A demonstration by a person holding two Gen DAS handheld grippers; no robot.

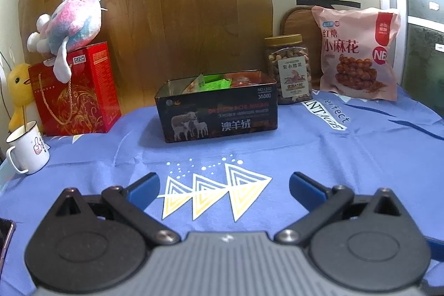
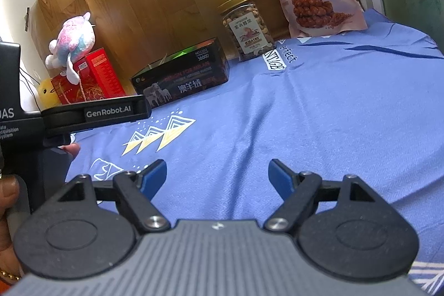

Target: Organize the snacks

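1. On the blue cloth-covered table, far-left edge: white enamel mug with thumbs-up print, yellow plush duck, red gift box with gold rope handle carrying a pink-and-blue plush toy. None are snacks; leave them.
2. Back centre of the table: dark rectangular tin printed with sheep, lid off, green and orange snack packets already inside. Judged the collecting container.
3. Just right of the tin, along the back edge: clear plastic jar of nuts with gold lid, upright, near the tin but whether touching I cannot tell. Farther right, back-right corner: pink bag of fried dough twists, leaning against a wooden board.
4. Left gripper: released, blue fingers spread wide, nothing between them, low over the front of the table. Tin is straight ahead, well apart; jar and bag ahead-right.
5. Right gripper: released too, empty, low over the front; jar and bag ahead, tin ahead-left, all well apart. Left gripper's body sits at its left.
6. Likely step: reach for a loose snack. Doing it well: right gripper takes the jar across its flat sides, mid-height, keeping it upright; pinch the bag by its top seam, not the belly, so the twists aren't crushed.
7. Risk: the jar may be too tall for the tin; maybe stand it beside instead.
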